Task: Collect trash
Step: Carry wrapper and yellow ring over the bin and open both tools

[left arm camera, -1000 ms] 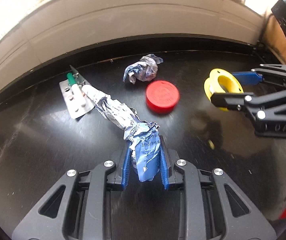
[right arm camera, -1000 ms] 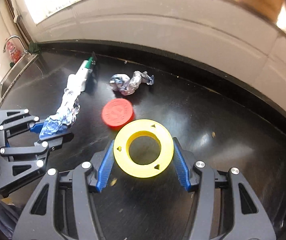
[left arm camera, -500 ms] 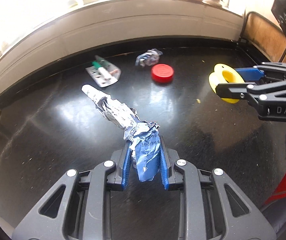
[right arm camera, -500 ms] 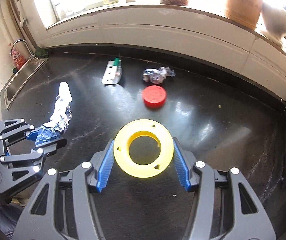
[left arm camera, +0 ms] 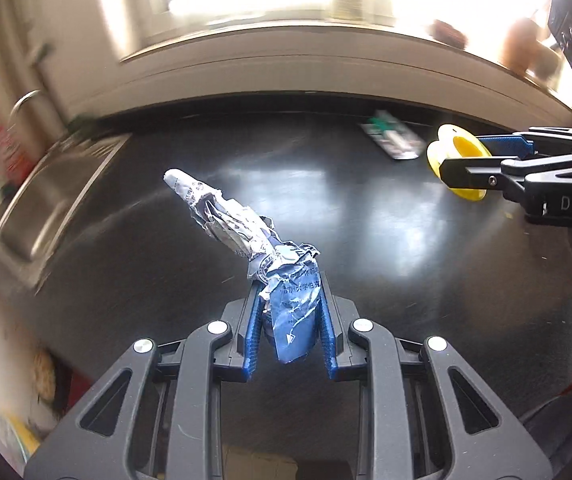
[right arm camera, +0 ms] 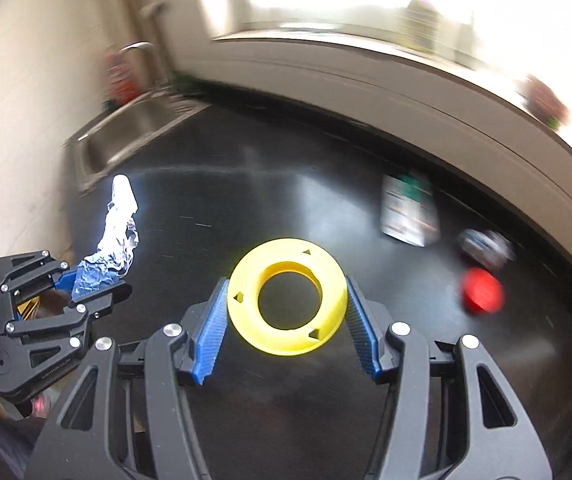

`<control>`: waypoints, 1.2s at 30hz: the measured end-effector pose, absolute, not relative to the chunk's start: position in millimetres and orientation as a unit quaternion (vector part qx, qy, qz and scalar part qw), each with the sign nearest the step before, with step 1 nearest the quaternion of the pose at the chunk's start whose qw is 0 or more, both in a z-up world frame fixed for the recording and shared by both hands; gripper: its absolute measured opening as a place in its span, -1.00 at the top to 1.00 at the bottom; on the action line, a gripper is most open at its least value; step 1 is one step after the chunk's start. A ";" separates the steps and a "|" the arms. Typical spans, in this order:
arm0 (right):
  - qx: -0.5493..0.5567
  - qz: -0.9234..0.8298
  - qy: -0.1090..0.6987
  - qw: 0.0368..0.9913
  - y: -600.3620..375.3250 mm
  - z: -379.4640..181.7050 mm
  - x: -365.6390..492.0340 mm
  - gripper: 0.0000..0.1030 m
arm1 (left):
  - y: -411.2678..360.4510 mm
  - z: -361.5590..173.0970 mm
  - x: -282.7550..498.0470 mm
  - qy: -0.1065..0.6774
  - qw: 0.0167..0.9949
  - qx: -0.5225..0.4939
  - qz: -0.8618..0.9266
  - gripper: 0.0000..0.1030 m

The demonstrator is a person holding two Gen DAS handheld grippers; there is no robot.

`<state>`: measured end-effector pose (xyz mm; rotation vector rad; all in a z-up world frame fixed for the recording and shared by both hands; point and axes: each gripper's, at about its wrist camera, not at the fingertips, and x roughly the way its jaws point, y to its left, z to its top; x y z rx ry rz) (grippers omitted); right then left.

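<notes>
Left wrist view, crumpled wrapper (left arm camera: pixel 286 304) clamped in left tool (left arm camera: pixel 289 320)

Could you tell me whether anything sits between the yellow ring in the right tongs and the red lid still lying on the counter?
Nothing visible does: only bare black counter lies between the yellow ring in the right tongs and the red lid.

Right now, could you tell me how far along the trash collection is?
Partway. In hand: the left gripper is clamped on a crumpled wrapper, and the right gripper holds a yellow ring, both lifted off the black counter. No bin is visible. Left on the counter: a flat packet, a crumpled ball and a red lid.
</notes>
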<state>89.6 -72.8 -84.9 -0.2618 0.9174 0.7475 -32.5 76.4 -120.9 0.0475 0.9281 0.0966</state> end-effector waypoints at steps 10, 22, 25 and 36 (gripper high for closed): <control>-0.194 0.530 0.420 0.710 116.2 -84.9 0.1 -0.07 | 210.8 -133.3 -157.9 0.459 0.851 -0.090 0.238 0.52; -0.250 0.621 0.472 0.573 271.0 -131.2 -116.6 -0.07 | 303.4 -189.9 -256.7 0.470 0.798 -0.224 0.304 0.52; -0.259 0.611 0.494 0.562 298.3 -152.0 -123.3 -0.07 | 320.9 -205.5 -265.5 0.467 0.794 -0.246 0.302 0.52; -0.295 0.590 0.518 0.545 363.7 -191.0 -128.4 -0.07 | 363.5 -237.1 -259.8 0.453 0.792 -0.297 0.283 0.50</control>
